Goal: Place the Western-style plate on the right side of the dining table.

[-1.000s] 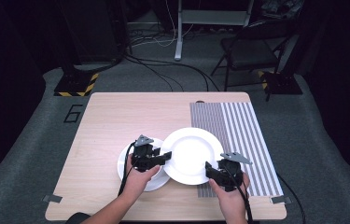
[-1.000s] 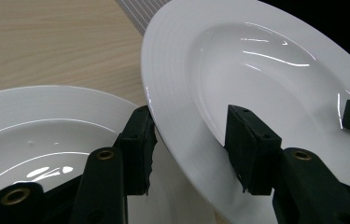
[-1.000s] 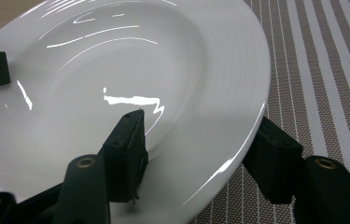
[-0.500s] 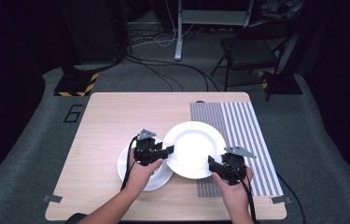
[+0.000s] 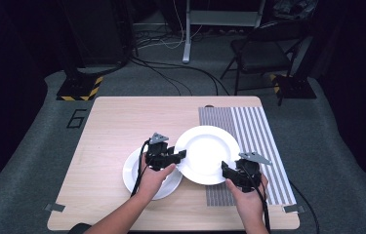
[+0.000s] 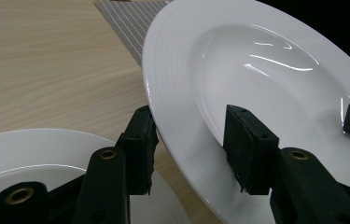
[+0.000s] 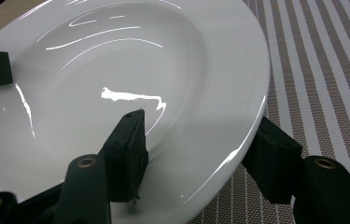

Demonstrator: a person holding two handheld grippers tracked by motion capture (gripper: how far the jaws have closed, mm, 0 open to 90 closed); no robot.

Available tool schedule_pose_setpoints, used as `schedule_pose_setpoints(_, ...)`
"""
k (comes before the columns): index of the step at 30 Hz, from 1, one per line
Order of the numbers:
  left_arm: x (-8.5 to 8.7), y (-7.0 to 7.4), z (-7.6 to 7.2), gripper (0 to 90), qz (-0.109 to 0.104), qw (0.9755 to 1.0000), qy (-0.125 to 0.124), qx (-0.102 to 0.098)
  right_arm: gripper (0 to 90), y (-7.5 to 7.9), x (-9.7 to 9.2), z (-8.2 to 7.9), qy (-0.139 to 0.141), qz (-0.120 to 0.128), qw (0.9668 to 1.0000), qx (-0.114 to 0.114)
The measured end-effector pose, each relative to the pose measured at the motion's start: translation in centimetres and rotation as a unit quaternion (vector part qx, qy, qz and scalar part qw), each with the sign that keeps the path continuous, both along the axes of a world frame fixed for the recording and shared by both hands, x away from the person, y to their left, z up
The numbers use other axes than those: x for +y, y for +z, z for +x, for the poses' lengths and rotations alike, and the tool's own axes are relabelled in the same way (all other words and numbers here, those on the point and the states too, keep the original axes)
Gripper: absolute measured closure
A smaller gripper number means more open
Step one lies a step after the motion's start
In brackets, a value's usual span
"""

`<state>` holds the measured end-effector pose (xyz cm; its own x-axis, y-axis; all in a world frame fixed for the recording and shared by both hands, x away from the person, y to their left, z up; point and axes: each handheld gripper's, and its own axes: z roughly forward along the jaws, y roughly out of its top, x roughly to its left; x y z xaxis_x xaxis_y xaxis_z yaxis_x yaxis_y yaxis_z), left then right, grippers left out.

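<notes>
Two grippers, left gripper (image 5: 179,156) and right gripper (image 5: 226,170), clamp opposite rims of the large plate (image 5: 205,151) between their fingers; the striped mat (image 5: 263,141) lies just beyond the right fingers.

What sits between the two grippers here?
The big plate: high view shows the left gripper on its left rim and the right gripper on its near right rim, jaws straddling the rim.

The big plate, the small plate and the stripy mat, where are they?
big plate (image 5: 205,151), high view, its middle.
small plate (image 5: 131,170), high view, its left rim.
stripy mat (image 5: 258,131), high view, bare far part.
</notes>
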<state>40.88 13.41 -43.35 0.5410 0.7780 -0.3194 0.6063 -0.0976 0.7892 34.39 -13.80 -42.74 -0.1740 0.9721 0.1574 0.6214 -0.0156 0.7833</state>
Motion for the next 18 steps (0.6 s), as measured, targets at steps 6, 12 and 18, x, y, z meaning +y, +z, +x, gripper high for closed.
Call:
schedule_pose_setpoints(6, -0.6, -0.1, 0.3, 54.6, 0.0, 1.0, -0.007, 0.004, 41.9, 0.0, -0.5, -0.1, -0.005, -0.001, 1.0, -0.002)
schedule_pose_setpoints(12, -1.1, 0.0, 0.4, 54.6, -0.001, 0.9999, -0.01, 0.004, 41.9, 0.0, -0.9, -0.2, -0.008, 0.0, 1.0, -0.002)
schedule_pose_setpoints(18, -1.9, 0.2, 0.5, 54.6, 0.0, 0.9998, -0.018, 0.003, 42.1, 0.1, -1.5, -0.6, -0.021, 0.002, 0.9998, -0.006)
